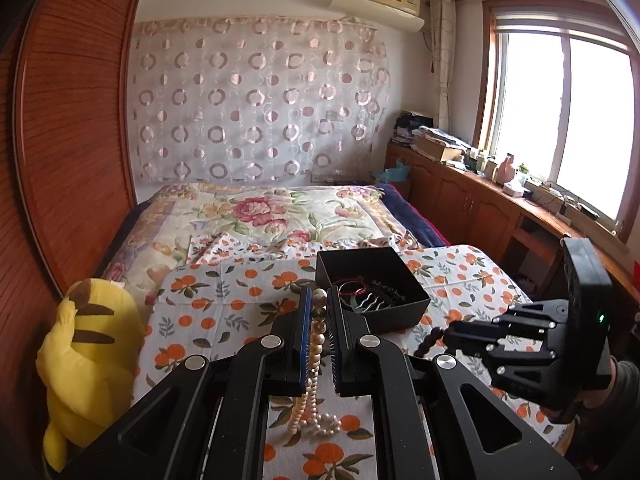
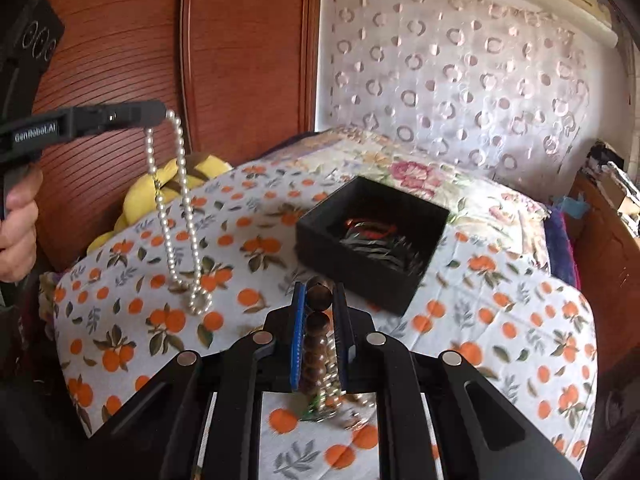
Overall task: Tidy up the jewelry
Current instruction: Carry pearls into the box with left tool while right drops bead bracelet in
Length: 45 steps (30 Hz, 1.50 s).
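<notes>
A pearl strand [image 1: 316, 356] is pinched in the left gripper [image 1: 319, 300]; brown beads [image 2: 318, 336] are clamped in the right gripper [image 2: 320, 292], a box [image 2: 372, 236] just ahead.

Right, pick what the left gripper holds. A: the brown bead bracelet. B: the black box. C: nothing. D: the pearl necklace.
D: the left gripper is shut on the pearl necklace, which hangs from it down to the bedspread.
</notes>
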Motion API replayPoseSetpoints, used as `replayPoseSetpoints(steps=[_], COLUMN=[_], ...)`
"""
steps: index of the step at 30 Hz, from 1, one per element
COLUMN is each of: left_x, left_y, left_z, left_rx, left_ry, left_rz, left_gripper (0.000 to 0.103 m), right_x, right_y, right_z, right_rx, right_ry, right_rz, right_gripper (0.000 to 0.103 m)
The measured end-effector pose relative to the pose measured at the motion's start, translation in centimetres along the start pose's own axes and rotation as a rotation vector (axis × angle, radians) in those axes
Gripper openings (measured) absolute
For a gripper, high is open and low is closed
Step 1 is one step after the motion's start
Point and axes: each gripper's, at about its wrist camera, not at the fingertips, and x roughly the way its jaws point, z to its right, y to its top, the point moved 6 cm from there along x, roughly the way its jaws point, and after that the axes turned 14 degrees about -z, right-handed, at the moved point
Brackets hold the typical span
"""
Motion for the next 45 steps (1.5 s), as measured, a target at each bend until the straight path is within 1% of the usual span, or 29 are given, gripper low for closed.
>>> replayPoseSetpoints(steps=[10, 20, 26, 33, 39, 45], left_x=[0.1, -0.5, -1.0, -0.7, -0.1, 0.8], left_y=[1.8, 4.1, 6.7, 9.3, 11.3, 12.4], left_z=[0.8, 2.3, 3.1, 3.8, 4.8, 5.6], left_rx=[0.025, 0.059, 0.086, 0.111, 0.126, 0.125], left_ry=[0.013, 0.021, 0.037, 0.06, 0.071, 0.058], left_rz=[0.028, 0.066, 0.101, 0.115, 0.116, 0.106], left_gripper=[0.007, 0.007, 0.007, 0.007, 0.007, 0.007], right_x=[-1.5, -2.4, -2.0, 0.6, 3.7, 4.5], right_y=[2.0, 5.8, 8.1, 8.6, 7.3, 6.1], right_z=[2.2, 4.2, 5.2, 6.2, 7.1, 7.6], right_rx=[0.01, -0.015, -0.027, -0.023, 0.011, 0.047], right_ry=[-0.006, -0.062, -0.107, -0.118, -0.094, -0.064], right_rz=[0.07, 0.135, 0.169, 0.133, 0.062, 0.039], right_gripper=[0.015, 0.015, 0.015, 0.015, 0.015, 0.015])
